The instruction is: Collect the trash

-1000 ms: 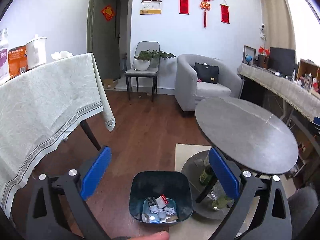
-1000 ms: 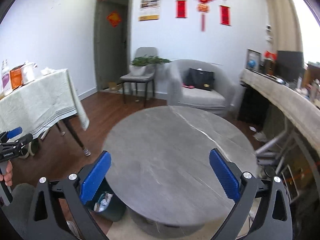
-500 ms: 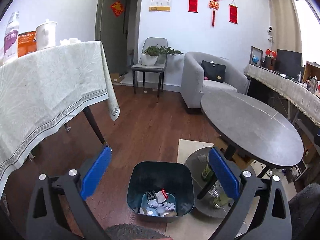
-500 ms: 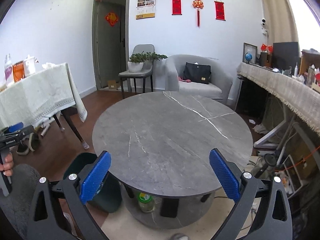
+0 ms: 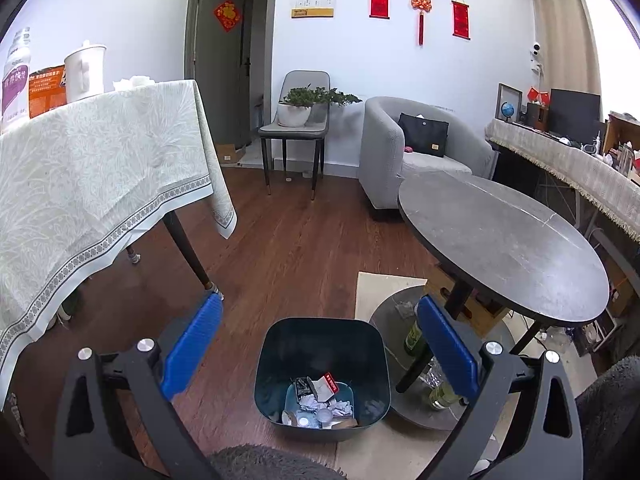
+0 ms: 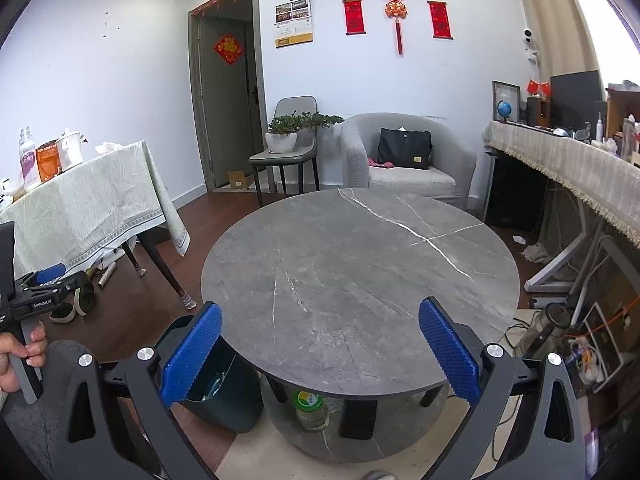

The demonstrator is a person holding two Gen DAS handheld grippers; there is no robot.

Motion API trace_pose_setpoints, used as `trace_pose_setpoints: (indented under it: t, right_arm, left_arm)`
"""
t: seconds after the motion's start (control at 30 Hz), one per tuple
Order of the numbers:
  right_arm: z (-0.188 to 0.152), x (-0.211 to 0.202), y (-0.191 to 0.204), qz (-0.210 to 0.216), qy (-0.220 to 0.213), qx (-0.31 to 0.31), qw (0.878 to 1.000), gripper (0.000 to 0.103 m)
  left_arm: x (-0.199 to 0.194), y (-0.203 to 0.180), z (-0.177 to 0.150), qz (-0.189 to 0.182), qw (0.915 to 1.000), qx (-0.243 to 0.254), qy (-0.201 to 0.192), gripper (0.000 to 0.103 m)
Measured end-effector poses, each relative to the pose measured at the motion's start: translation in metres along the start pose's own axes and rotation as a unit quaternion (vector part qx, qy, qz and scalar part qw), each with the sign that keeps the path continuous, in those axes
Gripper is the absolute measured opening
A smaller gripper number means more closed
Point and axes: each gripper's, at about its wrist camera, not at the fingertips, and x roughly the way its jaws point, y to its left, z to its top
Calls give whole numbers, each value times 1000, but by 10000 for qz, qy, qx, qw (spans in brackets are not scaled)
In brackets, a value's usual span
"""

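Trash (image 5: 320, 402) lies at the bottom of the dark bin (image 5: 376, 350): crumpled white paper, a red-and-white wrapper and a few small lids, heaped toward the near wall. The bin stands on the wooden floor (image 5: 280, 256), just beside the base of the round grey table (image 6: 360, 272), at the edge of a pale rug (image 5: 380, 288).

The left gripper (image 5: 320, 346) hangs above the bin with its 2 blue pads spread wide, holding nothing. The right gripper (image 6: 320, 354) is spread just as wide and also empty, hovering over the near edge of the table. No loose scrap shows on the tabletop, so the collecting looks close to done, though the floor behind the table is hidden.

The risk from here is mostly clumsy contact. 2 bottles stand on the table's lower shelf (image 5: 404, 304); the green one (image 5: 412, 334) sits close to the bin, and a low sweep with the left gripper could knock it over. Bumping the light bin could tip it and spill the paper back onto the floor.
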Motion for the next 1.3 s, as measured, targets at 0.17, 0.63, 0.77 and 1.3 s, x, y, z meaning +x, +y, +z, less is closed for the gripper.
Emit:
trace_pose_setpoints:
  t: [0.17, 0.63, 0.77, 1.3]
  right_arm:
    - [0, 0, 0, -4, 12, -34, 10000, 100]
    - [1, 1, 2, 1, 20, 3, 10000, 100]
    - [1, 1, 4, -11, 25, -21, 10000, 100]
    - [0, 1, 2, -15, 46, -37, 10000, 100]
  left_arm:
    - [1, -2, 0, -14, 10000, 34, 19, 100]
    - [4, -3, 0, -39, 10000, 11, 84, 100]
    - [4, -3, -1, -38, 10000, -6, 85, 100]
    - [4, -4, -2, -67, 9999, -24, 104, 100]
